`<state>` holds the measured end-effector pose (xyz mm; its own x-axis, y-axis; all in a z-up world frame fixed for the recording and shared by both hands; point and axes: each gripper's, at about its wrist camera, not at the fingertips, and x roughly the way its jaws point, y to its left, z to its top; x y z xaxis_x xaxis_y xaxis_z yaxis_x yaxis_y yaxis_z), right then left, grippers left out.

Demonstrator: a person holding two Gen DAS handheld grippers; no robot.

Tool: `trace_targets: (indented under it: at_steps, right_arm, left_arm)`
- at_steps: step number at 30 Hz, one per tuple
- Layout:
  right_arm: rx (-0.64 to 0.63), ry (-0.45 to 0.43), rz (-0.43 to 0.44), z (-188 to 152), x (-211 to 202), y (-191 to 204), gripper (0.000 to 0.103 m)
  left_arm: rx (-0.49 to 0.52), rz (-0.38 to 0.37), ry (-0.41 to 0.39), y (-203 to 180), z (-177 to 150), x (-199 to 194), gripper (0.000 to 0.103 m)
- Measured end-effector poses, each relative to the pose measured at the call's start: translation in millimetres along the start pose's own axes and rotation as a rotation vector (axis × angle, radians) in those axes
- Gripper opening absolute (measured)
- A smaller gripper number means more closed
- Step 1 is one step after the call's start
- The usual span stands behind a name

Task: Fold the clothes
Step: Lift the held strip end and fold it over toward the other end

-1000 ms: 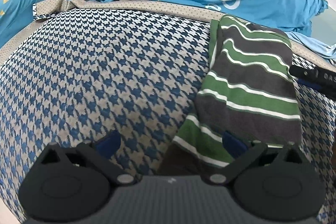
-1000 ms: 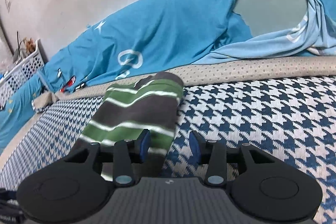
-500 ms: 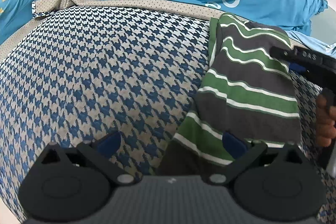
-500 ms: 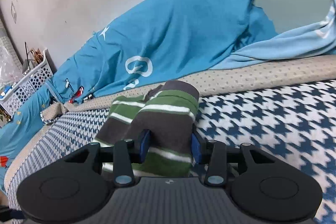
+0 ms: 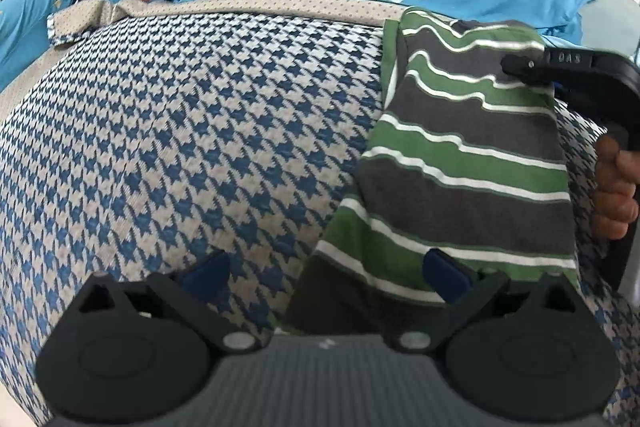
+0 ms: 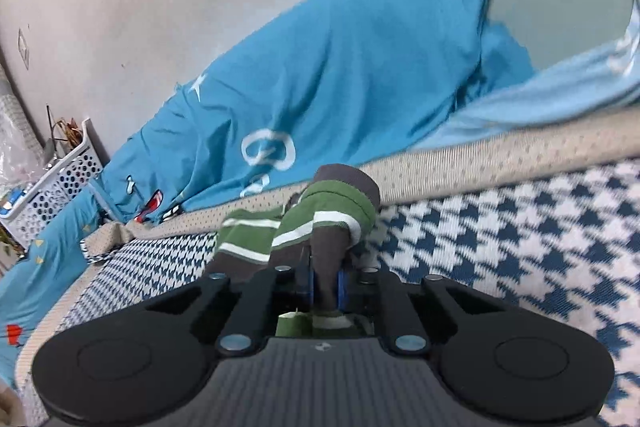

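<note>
Two jaws of your right gripper [image 6: 325, 285] are closing, pinching the green-and-grey striped knit garment [image 5: 460, 163] to lift its far end; left gripper [image 5: 326, 275] spread, waiting

R gripper [image 6: 325, 285], wide open beside the striped garment [image 6: 320, 223] a sec ago, now has its fingers [image 6: 306, 283] closing on the garment's far end, cloth bunched between the pads. In left wrist view it now reaches over that end, w/ hand [image 5: 614, 187] showing.
</note>
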<state>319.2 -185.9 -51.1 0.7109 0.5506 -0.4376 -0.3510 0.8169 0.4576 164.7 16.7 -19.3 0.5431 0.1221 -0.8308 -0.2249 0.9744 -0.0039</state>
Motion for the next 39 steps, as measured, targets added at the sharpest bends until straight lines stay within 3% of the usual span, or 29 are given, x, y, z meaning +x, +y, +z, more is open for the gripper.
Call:
trace_targets:
  at_steps: [7, 22, 31, 36, 39]
  right_arm:
    - [-0.018, -0.093, -0.134, 13, -38, 5, 0.011]
    - [0.082, -0.206, -0.556, 17, -169, -75, 0.011]
    - [0.049, -0.191, -0.764, 6, -236, -103, 0.011]
    - [0.083, -0.119, -0.795, -9, -254, -120, 0.011]
    - [0.1, -0.09, -0.802, -16, -266, -125, 0.013]
  left_arm:
    - [0.044, -0.028, -0.011, -10, -1, -2, 0.103]
    - [0.133, -0.098, -0.051, -31, -11, -10, 0.103]
    - [0.235, -0.082, -0.126, -26, -32, -29, 0.103]
    - [0.208, -0.157, -0.102, -14, -48, -43, 0.103]
    - [0.198, -0.154, -0.112, -10, -57, -52, 0.103]
